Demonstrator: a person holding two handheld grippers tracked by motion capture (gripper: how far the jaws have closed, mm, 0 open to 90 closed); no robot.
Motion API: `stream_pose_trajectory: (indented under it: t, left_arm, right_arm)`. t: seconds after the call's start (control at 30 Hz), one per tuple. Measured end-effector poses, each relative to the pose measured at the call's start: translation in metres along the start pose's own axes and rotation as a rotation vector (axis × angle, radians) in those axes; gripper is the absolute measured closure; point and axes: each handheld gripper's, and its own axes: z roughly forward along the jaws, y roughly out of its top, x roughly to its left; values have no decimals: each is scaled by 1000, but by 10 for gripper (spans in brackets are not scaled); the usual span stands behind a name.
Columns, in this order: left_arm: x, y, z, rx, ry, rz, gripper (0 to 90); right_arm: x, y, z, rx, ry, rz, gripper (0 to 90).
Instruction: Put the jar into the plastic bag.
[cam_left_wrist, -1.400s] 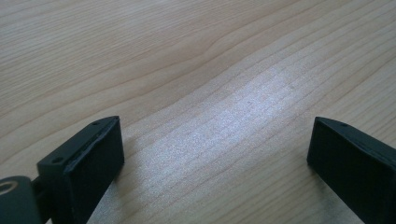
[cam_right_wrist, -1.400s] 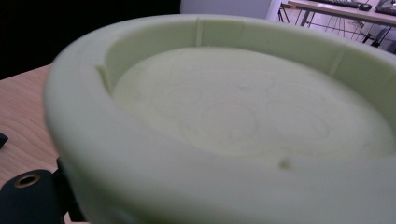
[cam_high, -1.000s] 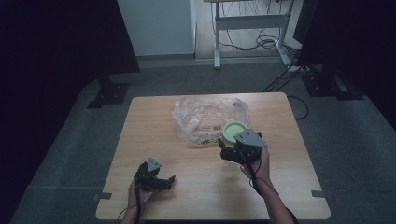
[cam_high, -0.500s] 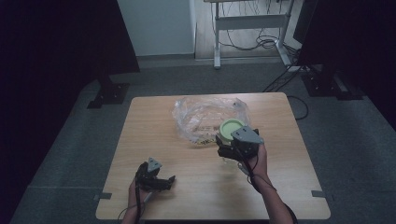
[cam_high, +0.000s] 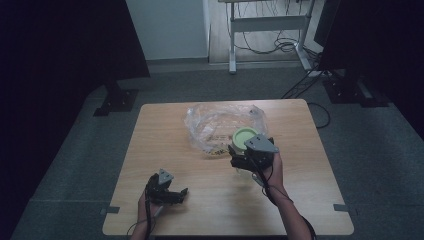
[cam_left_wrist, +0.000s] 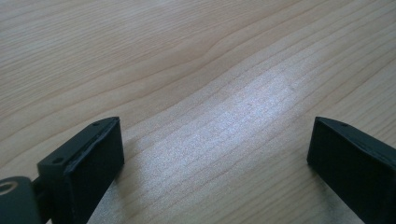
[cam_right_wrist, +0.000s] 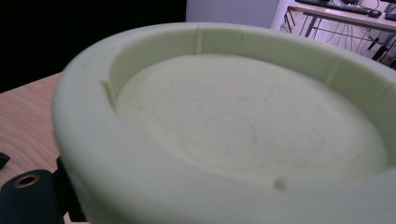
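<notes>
A pale green lid tops a container held up at the table's right middle, with my right gripper shut on the container below the lid. In the right gripper view the lid sits very close and hides the jaws. Just beyond it a crumpled clear plastic bag lies on the wooden table. My left gripper rests low at the front left. Its jaws stand wide open over bare wood, with nothing between them.
A desk frame with cables stands on the floor beyond the table. A dark stand base sits off the far left corner, and dark panels flank both sides. Bare wood lies between the two grippers.
My right gripper and the green-lidded container have shifted slightly left, toward the bag. The left gripper has stayed where it was.
</notes>
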Motion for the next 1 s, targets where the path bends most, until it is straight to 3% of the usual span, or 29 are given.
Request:
stream_pose_trajectory:
  t: [0.63, 1.0]
  left_arm:
    - [0, 0, 0, 0, 1, 0, 32]
    - [0, 0, 0, 0, 6, 1, 26]
  right_arm:
    - [3, -9, 9, 19, -1, 14, 94]
    - [4, -2, 13, 18, -1, -1, 95]
